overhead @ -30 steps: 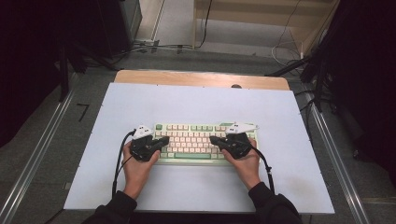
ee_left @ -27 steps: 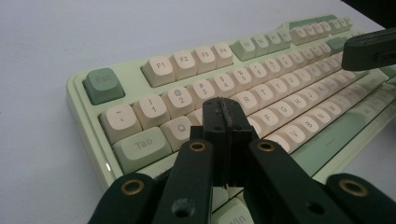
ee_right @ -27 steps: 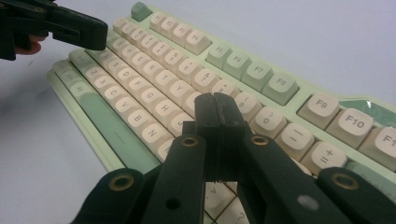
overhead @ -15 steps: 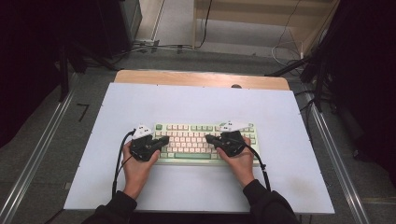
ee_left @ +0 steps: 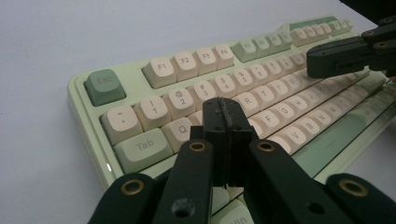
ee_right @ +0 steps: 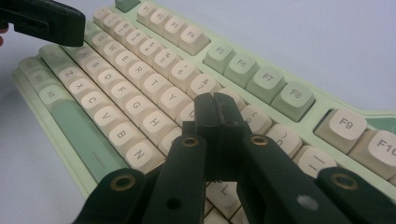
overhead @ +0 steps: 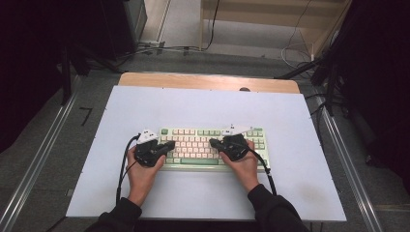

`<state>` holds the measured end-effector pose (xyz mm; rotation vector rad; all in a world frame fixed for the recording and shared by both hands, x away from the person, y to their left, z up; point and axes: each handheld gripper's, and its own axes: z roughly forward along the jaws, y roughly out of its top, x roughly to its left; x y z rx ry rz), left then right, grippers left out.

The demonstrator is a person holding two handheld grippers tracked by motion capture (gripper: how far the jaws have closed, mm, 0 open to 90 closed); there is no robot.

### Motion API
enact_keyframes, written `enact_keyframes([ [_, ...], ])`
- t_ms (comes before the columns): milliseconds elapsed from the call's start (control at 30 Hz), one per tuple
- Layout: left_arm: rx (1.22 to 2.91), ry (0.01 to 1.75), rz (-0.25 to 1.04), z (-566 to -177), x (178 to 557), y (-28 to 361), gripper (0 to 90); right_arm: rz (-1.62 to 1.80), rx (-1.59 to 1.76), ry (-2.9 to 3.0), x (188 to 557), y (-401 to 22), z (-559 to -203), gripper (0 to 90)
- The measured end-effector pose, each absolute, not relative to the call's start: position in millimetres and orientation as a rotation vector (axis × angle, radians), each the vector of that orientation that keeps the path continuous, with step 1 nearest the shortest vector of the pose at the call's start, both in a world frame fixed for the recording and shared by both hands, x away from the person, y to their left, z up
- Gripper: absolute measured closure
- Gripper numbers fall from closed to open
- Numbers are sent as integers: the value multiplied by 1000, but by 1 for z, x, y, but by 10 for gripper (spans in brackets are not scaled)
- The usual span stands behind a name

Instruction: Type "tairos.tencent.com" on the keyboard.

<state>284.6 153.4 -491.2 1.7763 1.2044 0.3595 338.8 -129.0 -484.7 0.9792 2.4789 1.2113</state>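
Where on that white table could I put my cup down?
The white table is bare behind the keyboard, and in wide strips left and right of it. The middle front is crowded: the left gripper and right gripper sit over the keys.
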Motion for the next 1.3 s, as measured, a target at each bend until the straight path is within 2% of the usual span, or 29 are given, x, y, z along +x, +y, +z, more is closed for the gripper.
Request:
enact_keyframes([
  [567, 1773, 1203, 363, -491, 284, 153, 900, 1152, 985, 2492, 342, -126, -489, 875],
  [867, 1748, 1202, 356, -487, 286, 151, 900, 1219, 982, 2459, 337, -129, -473, 875],
  [1300, 1767, 1167, 350, -484, 294, 134, 900, 1235, 987, 2458, 336, -129, -475, 876],
])
